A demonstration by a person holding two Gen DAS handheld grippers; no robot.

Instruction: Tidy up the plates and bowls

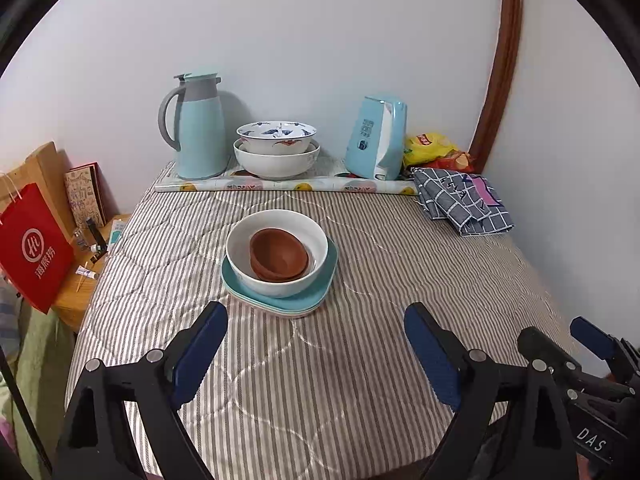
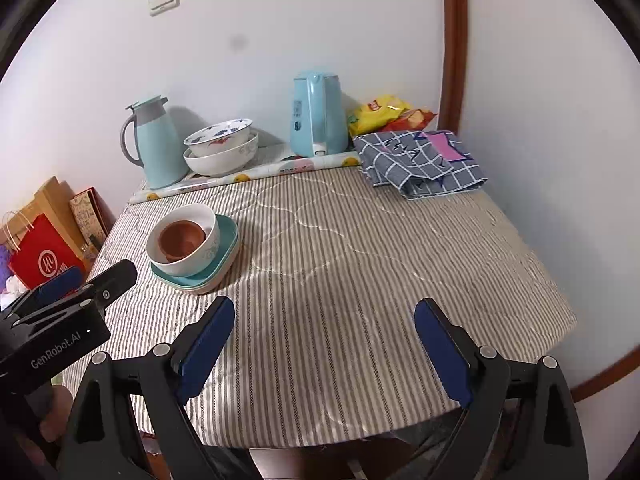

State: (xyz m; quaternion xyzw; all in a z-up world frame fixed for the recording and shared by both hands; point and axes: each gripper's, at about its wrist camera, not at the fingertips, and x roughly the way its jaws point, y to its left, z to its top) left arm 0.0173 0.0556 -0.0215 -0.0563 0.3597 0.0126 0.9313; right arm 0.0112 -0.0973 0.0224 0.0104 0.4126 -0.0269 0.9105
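A white bowl [image 1: 280, 280] holding stacked brown bowls [image 1: 278, 256] sits on stacked teal plates [image 1: 316, 300] mid-table. The stack also shows in the right wrist view [image 2: 200, 256]. At the back, a blue-patterned bowl [image 1: 276, 136] nests in a larger white bowl [image 1: 276, 162]. My left gripper [image 1: 316, 320] is open and empty, just in front of the plate stack. My right gripper [image 2: 324, 316] is open and empty over the striped cloth, to the right of the stack.
A teal thermos jug [image 1: 198, 128], a teal kettle [image 1: 378, 140], a snack bag [image 1: 430, 148] and a folded checked cloth [image 1: 464, 204] stand along the back. A red bag [image 1: 34, 256] stands on a side table at left. The table edge is close in front.
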